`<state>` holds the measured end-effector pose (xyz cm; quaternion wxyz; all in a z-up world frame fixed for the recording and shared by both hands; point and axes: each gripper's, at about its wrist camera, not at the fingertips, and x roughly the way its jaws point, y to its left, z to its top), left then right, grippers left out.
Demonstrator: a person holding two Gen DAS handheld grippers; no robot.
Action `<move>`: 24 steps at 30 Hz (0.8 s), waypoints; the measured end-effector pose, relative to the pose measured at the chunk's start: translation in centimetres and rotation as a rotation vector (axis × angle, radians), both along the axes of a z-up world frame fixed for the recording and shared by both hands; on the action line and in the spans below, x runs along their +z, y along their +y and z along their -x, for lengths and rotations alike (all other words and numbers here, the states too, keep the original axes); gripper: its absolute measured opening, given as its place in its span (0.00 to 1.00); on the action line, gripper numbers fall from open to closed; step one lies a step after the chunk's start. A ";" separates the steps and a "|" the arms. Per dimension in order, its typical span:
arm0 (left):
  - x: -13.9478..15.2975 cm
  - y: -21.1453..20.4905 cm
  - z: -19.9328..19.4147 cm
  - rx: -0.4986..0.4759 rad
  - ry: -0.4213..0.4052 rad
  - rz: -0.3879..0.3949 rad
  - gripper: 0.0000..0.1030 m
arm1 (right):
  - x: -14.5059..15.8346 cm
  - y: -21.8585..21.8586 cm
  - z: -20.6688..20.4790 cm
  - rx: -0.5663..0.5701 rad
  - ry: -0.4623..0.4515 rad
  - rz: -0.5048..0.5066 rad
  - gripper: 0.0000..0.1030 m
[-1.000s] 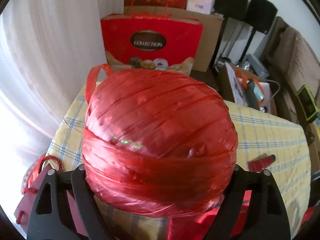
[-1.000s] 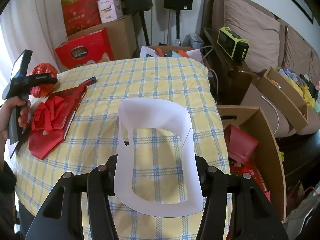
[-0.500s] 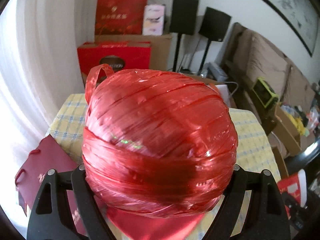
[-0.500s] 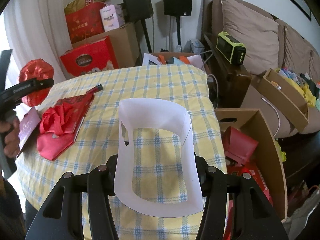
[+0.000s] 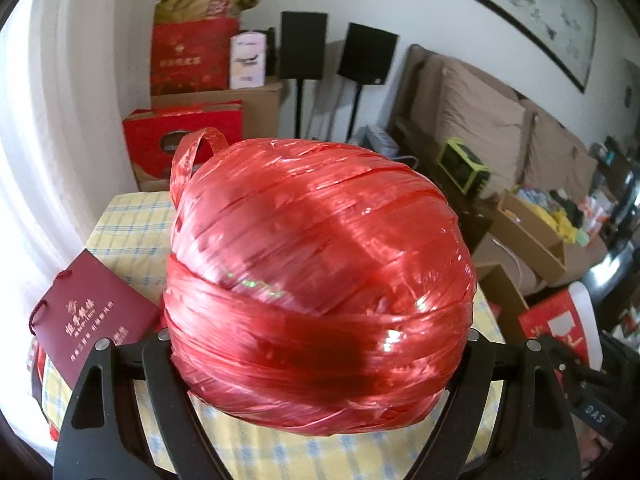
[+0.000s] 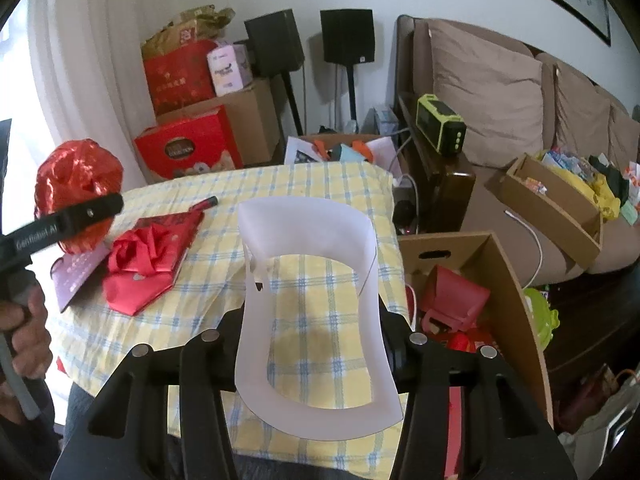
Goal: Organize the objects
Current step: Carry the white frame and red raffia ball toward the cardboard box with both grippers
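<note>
Lifted off the table (image 6: 320, 184), left gripper (image 5: 320, 344) clamps twine ball (image 5: 320, 280) (right gripper (image 6: 312, 340) closing on paper collar (image 6: 308, 224)).

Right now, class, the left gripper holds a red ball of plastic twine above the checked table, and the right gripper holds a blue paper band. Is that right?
Not quite. The band between the right gripper's closing fingers is white, not blue, as the right wrist view shows. The rest stands: the left gripper holds the red ball of twine above the checked table.
</note>
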<state>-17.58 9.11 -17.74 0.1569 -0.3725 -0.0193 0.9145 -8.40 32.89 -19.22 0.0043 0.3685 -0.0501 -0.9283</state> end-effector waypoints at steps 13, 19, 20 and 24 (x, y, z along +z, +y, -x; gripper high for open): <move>0.8 5.5 -5.2 -0.088 0.060 0.073 0.80 | -0.6 3.2 -4.3 -0.016 0.013 0.012 0.48; 0.8 8.6 -6.4 -0.139 0.090 0.104 0.80 | -1.8 4.6 -4.6 -0.003 -0.008 -0.040 0.48; 0.7 9.2 -6.6 -0.145 0.093 0.109 0.80 | -2.0 4.9 -4.6 -0.004 -0.010 -0.042 0.48; -0.2 11.6 -6.4 -0.154 0.067 0.109 0.80 | -2.3 5.6 -4.6 0.005 -0.020 -0.044 0.48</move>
